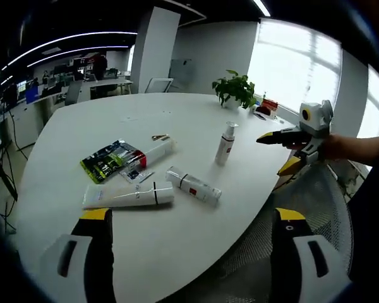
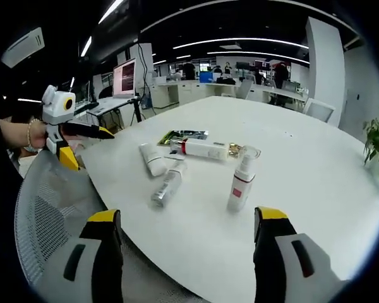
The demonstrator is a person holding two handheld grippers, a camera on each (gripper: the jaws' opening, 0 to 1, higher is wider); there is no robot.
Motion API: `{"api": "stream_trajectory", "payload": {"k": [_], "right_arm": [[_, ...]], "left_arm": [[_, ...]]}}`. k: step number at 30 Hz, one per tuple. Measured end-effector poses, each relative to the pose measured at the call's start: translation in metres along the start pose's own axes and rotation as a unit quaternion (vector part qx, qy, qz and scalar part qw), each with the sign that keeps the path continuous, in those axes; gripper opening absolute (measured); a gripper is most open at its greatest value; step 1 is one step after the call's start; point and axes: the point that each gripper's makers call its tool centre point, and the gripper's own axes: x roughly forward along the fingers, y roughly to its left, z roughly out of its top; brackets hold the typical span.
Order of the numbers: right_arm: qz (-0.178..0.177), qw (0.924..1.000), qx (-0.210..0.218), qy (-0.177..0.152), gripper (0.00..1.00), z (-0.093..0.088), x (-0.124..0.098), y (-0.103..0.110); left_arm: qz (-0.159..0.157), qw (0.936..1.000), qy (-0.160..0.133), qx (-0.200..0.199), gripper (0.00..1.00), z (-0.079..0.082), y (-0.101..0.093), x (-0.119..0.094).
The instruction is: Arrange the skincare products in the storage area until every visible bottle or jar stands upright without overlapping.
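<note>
A white pump bottle [image 1: 225,144] [image 2: 242,180] stands upright on the white table [image 1: 82,120] [image 2: 316,158]. Three products lie flat near it: a wide white tube [image 1: 129,194] [image 2: 151,158], a slim bottle with a red label [image 1: 192,185] [image 2: 167,183], and a white tube with a red band [image 1: 153,151] [image 2: 205,149]. My left gripper [image 1: 192,214] [image 2: 91,148] is open off the table's edge, nothing between its jaws. My right gripper [image 2: 188,214] [image 1: 271,154] is open too, short of the pump bottle and touching nothing.
A green and black sachet [image 1: 105,161] [image 2: 183,135] lies beside the red-banded tube. A potted plant [image 1: 235,88] stands at the table's far side. A grey mesh chair [image 2: 44,214] [image 1: 316,202] sits against the table's edge under both grippers. Desks and monitors fill the room behind.
</note>
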Motion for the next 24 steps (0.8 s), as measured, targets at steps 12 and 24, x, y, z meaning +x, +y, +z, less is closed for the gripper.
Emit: {"api": "stream_trajectory", "payload": {"k": [12,24], "right_arm": [[0.001,1.0000,-0.003,0.005,0.85,0.002,0.004,0.000],[0.021,0.9995,-0.019,0.015,0.81,0.016,0.031,0.014]], "left_arm": [[-0.001,1.0000,-0.006,-0.004,0.97,-0.001,0.004,0.002],[-0.008,0.9997,-0.012,-0.018,0.97,0.001,0.004,0.001]]}}
